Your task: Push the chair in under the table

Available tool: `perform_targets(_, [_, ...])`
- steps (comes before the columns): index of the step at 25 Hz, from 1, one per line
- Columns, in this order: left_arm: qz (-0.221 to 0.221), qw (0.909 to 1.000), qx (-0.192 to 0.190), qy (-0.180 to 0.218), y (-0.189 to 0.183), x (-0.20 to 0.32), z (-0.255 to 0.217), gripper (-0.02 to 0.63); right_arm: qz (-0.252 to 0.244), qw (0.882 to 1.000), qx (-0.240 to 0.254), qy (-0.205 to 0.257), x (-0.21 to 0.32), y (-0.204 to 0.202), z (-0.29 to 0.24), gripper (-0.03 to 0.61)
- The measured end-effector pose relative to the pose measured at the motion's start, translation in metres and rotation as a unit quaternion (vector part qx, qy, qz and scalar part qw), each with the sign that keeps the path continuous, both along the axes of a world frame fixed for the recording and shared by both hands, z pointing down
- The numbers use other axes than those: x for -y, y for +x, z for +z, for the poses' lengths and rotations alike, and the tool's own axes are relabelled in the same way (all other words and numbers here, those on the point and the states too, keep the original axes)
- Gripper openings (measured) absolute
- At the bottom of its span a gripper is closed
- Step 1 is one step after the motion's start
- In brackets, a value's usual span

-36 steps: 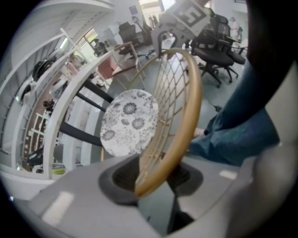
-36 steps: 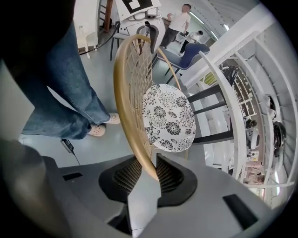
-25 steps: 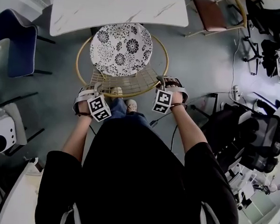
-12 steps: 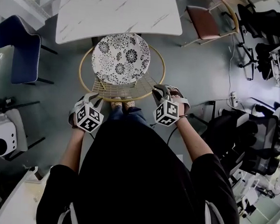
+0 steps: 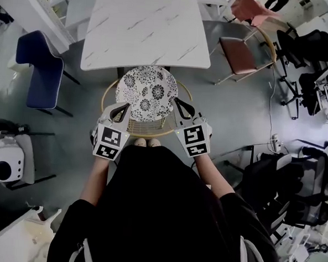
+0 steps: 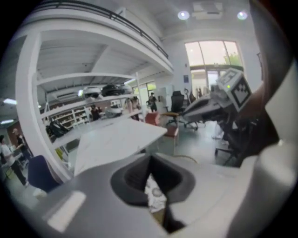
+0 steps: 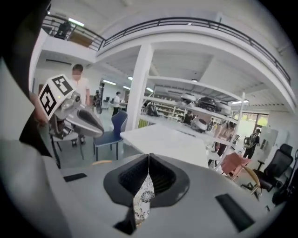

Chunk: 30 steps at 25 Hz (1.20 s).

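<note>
My left gripper (image 5: 121, 112) and right gripper (image 5: 182, 108) have their jaws closed tip to tip; they sit at either side of the chair (image 5: 145, 125), by its gold rim; its patterned cushion (image 5: 148, 91) meets the near edge of the white table (image 5: 142, 26).

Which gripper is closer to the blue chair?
Left. The left gripper is at the left rim of the patterned chair, the side facing the blue chair; the right gripper is at the opposite rim, farther.
</note>
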State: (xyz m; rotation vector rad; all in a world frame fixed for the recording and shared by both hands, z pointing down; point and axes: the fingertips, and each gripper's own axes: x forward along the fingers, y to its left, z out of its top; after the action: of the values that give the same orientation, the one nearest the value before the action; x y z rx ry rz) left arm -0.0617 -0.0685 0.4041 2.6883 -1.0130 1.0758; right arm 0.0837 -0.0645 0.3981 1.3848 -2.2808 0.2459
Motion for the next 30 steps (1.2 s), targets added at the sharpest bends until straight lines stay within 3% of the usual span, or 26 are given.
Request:
perform_targets(4, [-0.042,0.9952,-0.072,0.051,0.017,0.026,-0.059,0.008,0.040,0.996,0.047,0.070,0.023,-0.001,-0.065,0.021])
perform_targets(7, [-0.079,0.9856,-0.115,0.096,0.021,0.039,-0.097,0.008,0.059,0.989,0.064,0.115,0.028,0.006,-0.102,0.021])
perform_targets(11, [-0.113,0.9698,-0.149,0.157,0.013,0.041,-0.145,0.008,0.079,0.981,0.078,0.157,0.023,0.009,-0.139,0.020])
perform_targets(15, [-0.128,0.9588,-0.165,0.192,0.004,0.035,-0.173,0.008,0.089,0.977,0.095,0.170,0.021,0.007,-0.155,0.020])
perform_targets(19, [-0.128,0.9560,-0.171,0.201,0.003,0.033,-0.178,0.008,0.091,0.975,0.107,0.171,0.021,0.005,-0.156,0.020])
perform_targets(30, [-0.114,0.9595,-0.170,0.193,0.007,0.034,-0.173,0.008,0.095,0.975,0.109,0.166,0.022,-0.001,-0.153,0.020])
